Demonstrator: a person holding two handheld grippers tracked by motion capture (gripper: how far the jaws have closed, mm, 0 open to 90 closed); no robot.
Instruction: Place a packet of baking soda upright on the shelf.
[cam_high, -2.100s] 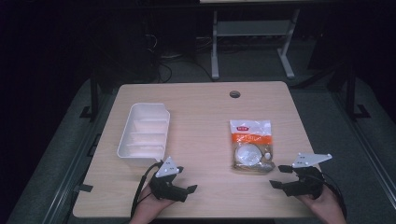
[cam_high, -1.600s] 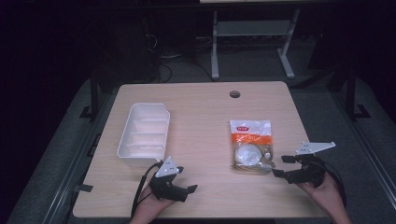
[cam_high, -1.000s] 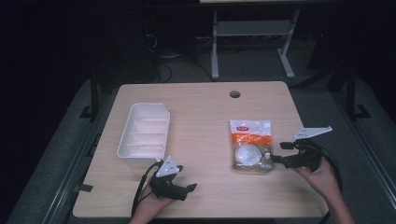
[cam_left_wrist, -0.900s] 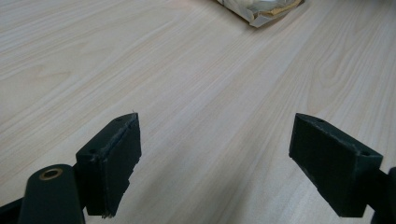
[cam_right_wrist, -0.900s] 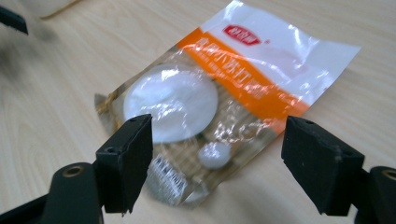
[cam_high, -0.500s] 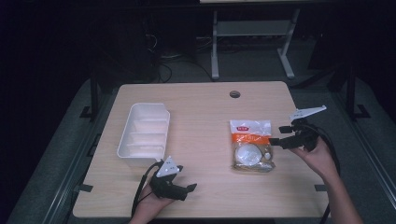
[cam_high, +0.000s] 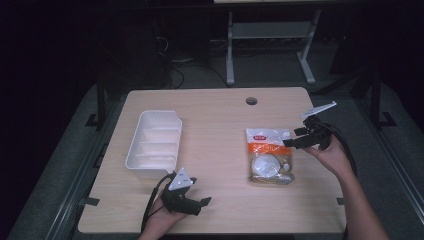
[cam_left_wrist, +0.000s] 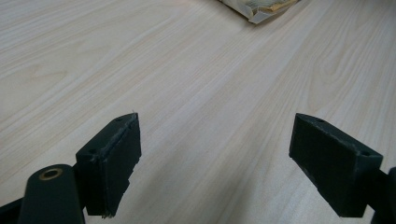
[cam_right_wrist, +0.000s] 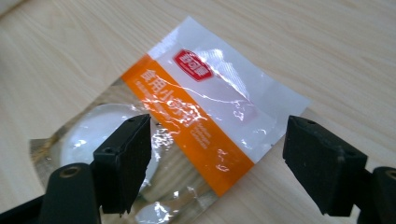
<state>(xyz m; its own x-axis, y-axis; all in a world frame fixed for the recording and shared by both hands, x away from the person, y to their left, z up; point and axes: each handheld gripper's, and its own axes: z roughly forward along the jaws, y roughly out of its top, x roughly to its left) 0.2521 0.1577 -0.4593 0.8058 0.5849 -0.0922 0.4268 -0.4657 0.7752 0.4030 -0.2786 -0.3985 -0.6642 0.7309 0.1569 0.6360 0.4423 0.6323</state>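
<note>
A clear plastic bag (cam_high: 267, 155) with an orange band and a red logo lies flat on the wooden table (cam_high: 215, 120), right of centre. In the right gripper view the bag (cam_right_wrist: 196, 121) spreads below the open jaws, a white round item showing through it. My right gripper (cam_high: 290, 142) hovers just right of the bag's top edge, open, pointing left at it. My left gripper (cam_high: 202, 202) rests near the table's front edge, open, nothing between its jaws; in the left gripper view a corner of the bag (cam_left_wrist: 261, 7) lies far ahead.
A white tray (cam_high: 155, 145) with several compartments sits on the left half of the table. A round cable hole (cam_high: 251, 101) is near the far edge. Dark floor and a metal stand (cam_high: 270, 45) lie beyond the table.
My right gripper has lifted from the front right of the table and moved forward and left, up to the bag's upper right edge. The left gripper has stayed put.
</note>
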